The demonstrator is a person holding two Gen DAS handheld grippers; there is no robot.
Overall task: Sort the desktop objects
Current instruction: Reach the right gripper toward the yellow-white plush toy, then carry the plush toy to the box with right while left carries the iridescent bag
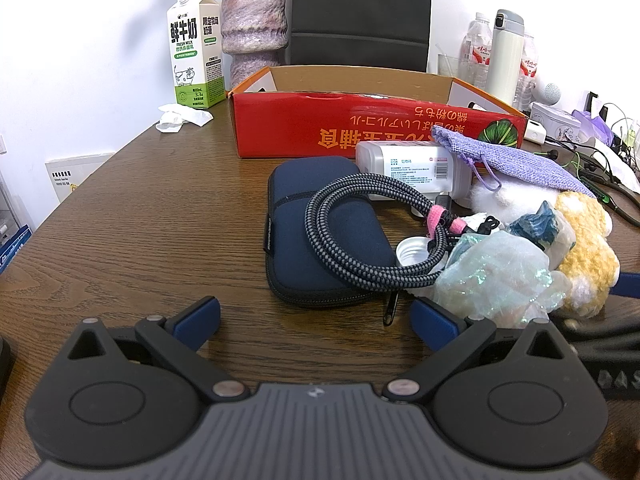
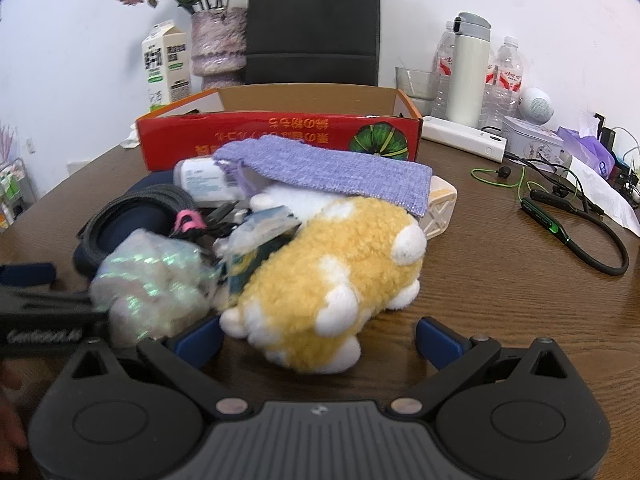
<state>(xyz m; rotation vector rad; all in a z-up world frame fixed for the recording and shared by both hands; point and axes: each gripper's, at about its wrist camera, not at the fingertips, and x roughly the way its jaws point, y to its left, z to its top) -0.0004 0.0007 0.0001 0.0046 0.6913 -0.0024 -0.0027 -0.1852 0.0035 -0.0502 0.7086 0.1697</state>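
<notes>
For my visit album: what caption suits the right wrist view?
Open right gripper faces a yellow plush toy in desk clutter before a red cardboard box.

Red cardboard box [image 1: 360, 124] with yellow lettering, green leaf print; navy zip pouch [image 1: 320, 236]; black-grey braided cable [image 1: 360, 232] with pink tie; lilac knit pouch [image 2: 328, 168]; yellow-white plush toy [image 2: 332, 276]; iridescent pale-green wrapper [image 1: 496, 276]; brown woodgrain table [image 1: 140, 220]; white-green milk carton [image 1: 194, 48].
</notes>
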